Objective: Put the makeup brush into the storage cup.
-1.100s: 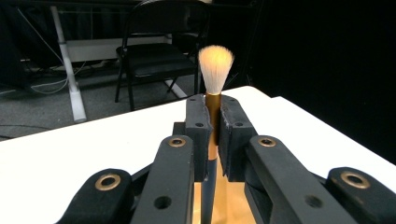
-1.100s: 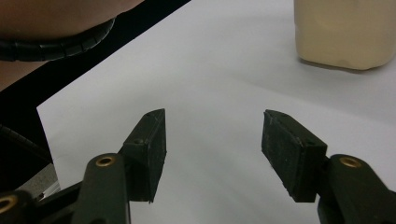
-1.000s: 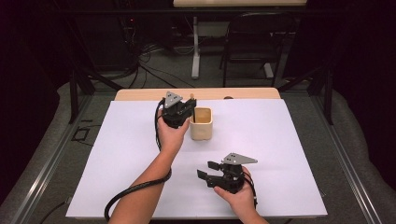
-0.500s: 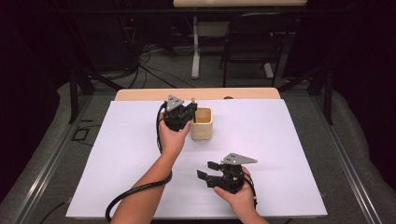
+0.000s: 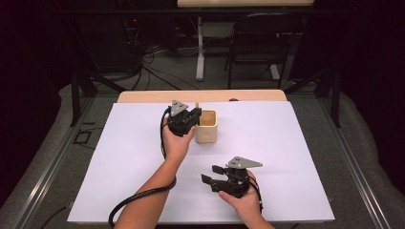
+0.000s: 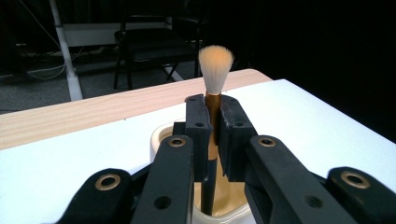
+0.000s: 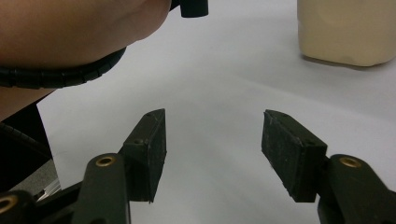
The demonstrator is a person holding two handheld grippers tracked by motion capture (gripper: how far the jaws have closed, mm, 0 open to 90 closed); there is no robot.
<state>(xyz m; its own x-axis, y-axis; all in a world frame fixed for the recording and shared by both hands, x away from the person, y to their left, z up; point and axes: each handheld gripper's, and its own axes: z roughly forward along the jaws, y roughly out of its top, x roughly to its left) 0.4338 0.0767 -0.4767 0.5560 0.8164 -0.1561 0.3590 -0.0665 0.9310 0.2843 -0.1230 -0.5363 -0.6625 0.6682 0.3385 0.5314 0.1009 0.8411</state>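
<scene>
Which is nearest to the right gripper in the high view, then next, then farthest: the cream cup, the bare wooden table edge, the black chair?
From the right gripper:
1. Cream cup, on the white sheet, up and a little left of it.
2. Bare wooden table edge, along the sheet's far side.
3. Black chair, on the floor beyond the table.

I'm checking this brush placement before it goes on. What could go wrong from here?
The left tongs pinch the brush upright, its lower end inside the cream cup. If they open carelessly, the brush may tip against the rim. The left hand crowds the light-looking cup and could nudge it. The right tongs rest open, apart from the cup, so nothing steadies it.
</scene>
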